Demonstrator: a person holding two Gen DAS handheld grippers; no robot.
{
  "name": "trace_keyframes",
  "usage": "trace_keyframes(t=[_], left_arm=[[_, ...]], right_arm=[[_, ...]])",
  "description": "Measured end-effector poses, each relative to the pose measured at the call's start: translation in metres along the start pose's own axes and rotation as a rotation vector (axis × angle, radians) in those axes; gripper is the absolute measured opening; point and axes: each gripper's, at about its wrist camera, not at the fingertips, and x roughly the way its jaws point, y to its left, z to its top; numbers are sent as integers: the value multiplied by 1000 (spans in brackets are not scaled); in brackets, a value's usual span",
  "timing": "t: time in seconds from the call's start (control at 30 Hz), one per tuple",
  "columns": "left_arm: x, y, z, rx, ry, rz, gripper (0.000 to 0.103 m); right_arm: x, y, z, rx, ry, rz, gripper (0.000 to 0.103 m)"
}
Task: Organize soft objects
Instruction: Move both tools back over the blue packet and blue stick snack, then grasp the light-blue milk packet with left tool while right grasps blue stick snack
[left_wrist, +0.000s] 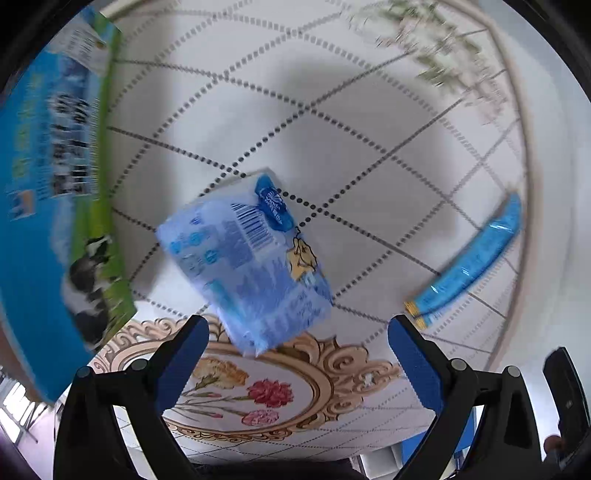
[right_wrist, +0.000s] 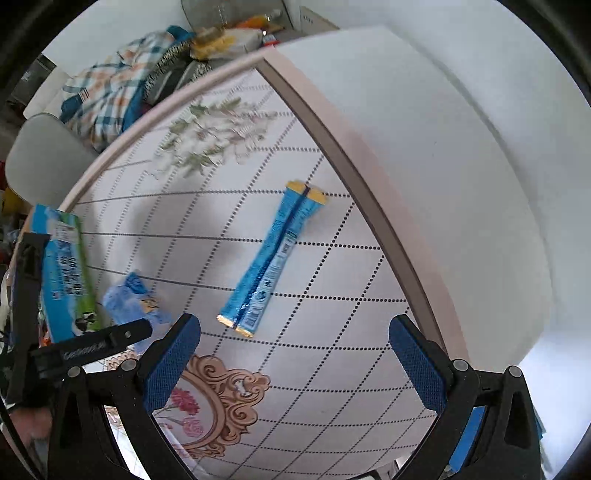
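Soft blue-and-white plastic tissue pack (left_wrist: 245, 266) lies flat on the bench (left_wrist: 332, 122), just ahead of my left gripper (left_wrist: 297, 345), slightly left of centre between the blue pads and not touching them. Barcode and yellow cartoon print face up.

Going left to right in my left wrist view: large blue-and-green carton with cow print (left_wrist: 55, 192) at the far left, near the tissue pack but apart from it; then the tissue pack; then the long blue foil sachet strip with yellow ends (left_wrist: 471, 260) well off to the right, near the bench rim. Left jaws spread wide, nothing between them.

Right wrist view, same order: left gripper's black frame enters at the far left edge, the carton (right_wrist: 62, 269) behind it, the tissue pack (right_wrist: 131, 299) just beside the carton's right side. The sachet strip (right_wrist: 271, 256) lies mid-bench, running diagonally, its near end just ahead of my right gripper (right_wrist: 295, 345) and closer to the left pad. Right jaws wide too, holding nothing.

Bench (right_wrist: 332, 332) has a white cover with dotted diamond grid, a gold ornamental frame with red and pink flowers at the near edge. White wall to the right. Plaid cloth pile (right_wrist: 107, 88) sits beyond the far bench rim. View is motion-blurred in places, so print text is unreadable.
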Motion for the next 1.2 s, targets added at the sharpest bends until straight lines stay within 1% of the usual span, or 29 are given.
trace_keyframes(t=[0.1,0.17,0.23,0.27,0.3,0.33,0.37,0.4,0.43,0.47,0.53,0.6,0.63,0.67,0.7,0.73,0.77,0.8,0.87,0.93,1.03,1.1,1.2], left_arm=[[16,-2,10,-23,28,17,99],[22,-2,15,-38,21,28,99],[23,-1,17,-46,9,36,95],[22,0,18,-52,-5,43,91],[20,1,19,-56,-18,48,84],[18,1,18,-59,-34,54,82],[16,0,19,-53,-44,56,76],[13,-3,18,-32,-61,70,66],[11,-6,18,-12,-73,79,65],[8,-13,17,30,-88,85,64],[8,-22,15,86,-97,91,64],[9,-29,16,123,-96,87,64],[9,-27,15,120,-94,72,65],[7,-23,16,103,-92,40,65],[7,-16,17,76,-77,5,65],[5,-8,19,56,-65,-19,65],[5,-1,20,21,-51,-68,65],[5,5,21,-10,-37,-102,65],[9,13,24,-35,-23,-119,65],[15,16,25,-49,-8,-114,65],[24,16,27,-71,10,-111,72],[26,12,29,-73,13,-97,76],[22,1,36,-43,0,-50,76]], right_arm=[[21,-1,8,-3,37,16,103],[33,1,11,-2,60,26,103],[49,4,17,7,89,44,103],[56,6,19,12,105,52,103],[66,7,22,20,124,62,103],[75,8,25,35,139,74,103],[81,8,27,46,148,81,103],[91,9,30,66,168,93,103],[97,9,32,77,177,102,103],[105,11,35,94,191,117,103],[115,14,38,103,206,119,102],[125,21,41,95,221,110,93],[129,25,42,84,228,94,79],[131,27,42,72,231,81,70],[130,33,42,36,219,51,67],[130,37,42,11,216,37,55],[130,43,40,-37,220,13,47],[131,46,38,-61,232,11,44],[132,49,35,-86,240,9,42],[132,49,33,-90,240,11,42],[134,48,34,-64,245,22,43],[135,49,35,-59,249,19,43],[137,54,34,-72,263,12,43]])
